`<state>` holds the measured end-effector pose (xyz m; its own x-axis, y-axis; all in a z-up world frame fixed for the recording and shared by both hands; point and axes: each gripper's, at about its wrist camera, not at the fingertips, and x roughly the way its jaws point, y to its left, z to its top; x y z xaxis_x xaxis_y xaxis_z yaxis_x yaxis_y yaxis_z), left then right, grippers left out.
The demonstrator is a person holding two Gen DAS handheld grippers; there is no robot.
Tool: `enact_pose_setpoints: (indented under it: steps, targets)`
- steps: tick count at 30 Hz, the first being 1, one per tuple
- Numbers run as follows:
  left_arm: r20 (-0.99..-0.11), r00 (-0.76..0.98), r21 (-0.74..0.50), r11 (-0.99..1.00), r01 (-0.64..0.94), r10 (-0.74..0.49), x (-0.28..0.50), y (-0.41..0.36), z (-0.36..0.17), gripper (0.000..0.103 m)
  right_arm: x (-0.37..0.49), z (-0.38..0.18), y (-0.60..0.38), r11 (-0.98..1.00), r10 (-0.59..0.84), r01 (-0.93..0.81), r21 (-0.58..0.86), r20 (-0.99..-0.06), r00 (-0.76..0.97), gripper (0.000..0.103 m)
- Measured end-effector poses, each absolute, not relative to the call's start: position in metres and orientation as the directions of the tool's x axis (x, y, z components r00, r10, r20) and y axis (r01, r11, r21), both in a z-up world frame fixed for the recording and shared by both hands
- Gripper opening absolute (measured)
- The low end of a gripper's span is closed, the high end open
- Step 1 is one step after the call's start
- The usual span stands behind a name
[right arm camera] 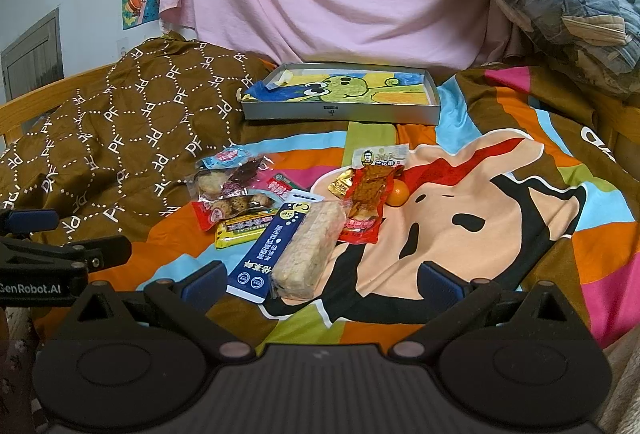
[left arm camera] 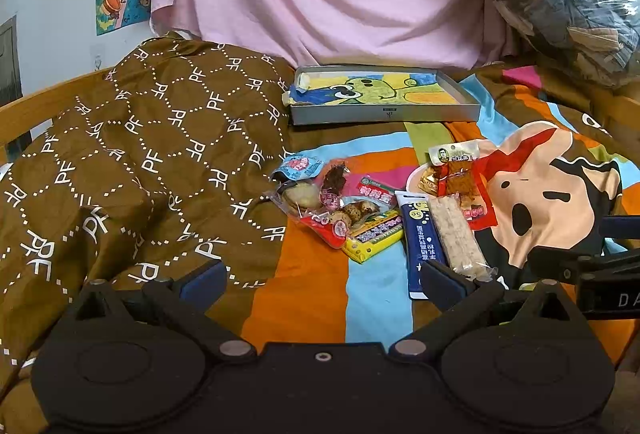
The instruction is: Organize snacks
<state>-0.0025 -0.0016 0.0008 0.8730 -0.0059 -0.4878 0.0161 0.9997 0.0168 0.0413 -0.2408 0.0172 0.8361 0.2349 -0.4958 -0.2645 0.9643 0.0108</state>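
Ahead of both pairs of fingers, on the striped cartoon-print bedspread (right arm camera: 460, 234), lies a loose cluster of wrapped snacks; the shallow grey cardboard tray lined with a green cartoon drawing (right arm camera: 340, 112) sits beyond the cluster, well apart from it, and holds no snack.

Right gripper (right arm camera: 320, 280): fingers spread wide, nothing between them. The pale oat-coloured cereal bar in clear wrap (right arm camera: 310, 250) lies just ahead of the fingertips and between their lines, its near end closest to this gripper. Its long axis runs away from the fingers, tilted slightly right at the far end. Touching its left side, the dark blue stick sachet with white print (right arm camera: 272, 250) lies nearly parallel, its white-tipped end pointing away.

Left gripper (left arm camera: 324, 278): fingers likewise spread wide and empty. From this view the same two packets (left arm camera: 456, 230) lie ahead and to the right, near the right fingertip, not between the fingers.

Judgement: the right hand is the nearer and better aligned; since the bar's long axis points along the approach, the fingers would close across its short width. Farther packets, including the red-and-clear dried tofu packet (right arm camera: 366, 204), the yellow wrapped bar (right arm camera: 244, 230) and a small orange fruit (right arm camera: 398, 193), lie beyond.
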Motion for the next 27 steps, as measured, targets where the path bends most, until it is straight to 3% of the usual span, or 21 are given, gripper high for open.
enact_pose_setpoints:
  steps: [15,27]
  targets:
    - [-0.549,0.835,0.033,0.999,-0.011,0.027,0.009,-0.007,-0.003,0.102,0.042,0.019,-0.240,0.965,0.233,-0.260,0.022,-0.523,0.820,0.103]
    - [-0.563,0.822,0.128,0.992,-0.018,0.088,0.022,-0.026,0.011,0.102,0.051,0.038,-0.249,0.962,0.250,-0.271,0.033,-0.506,0.825,0.103]
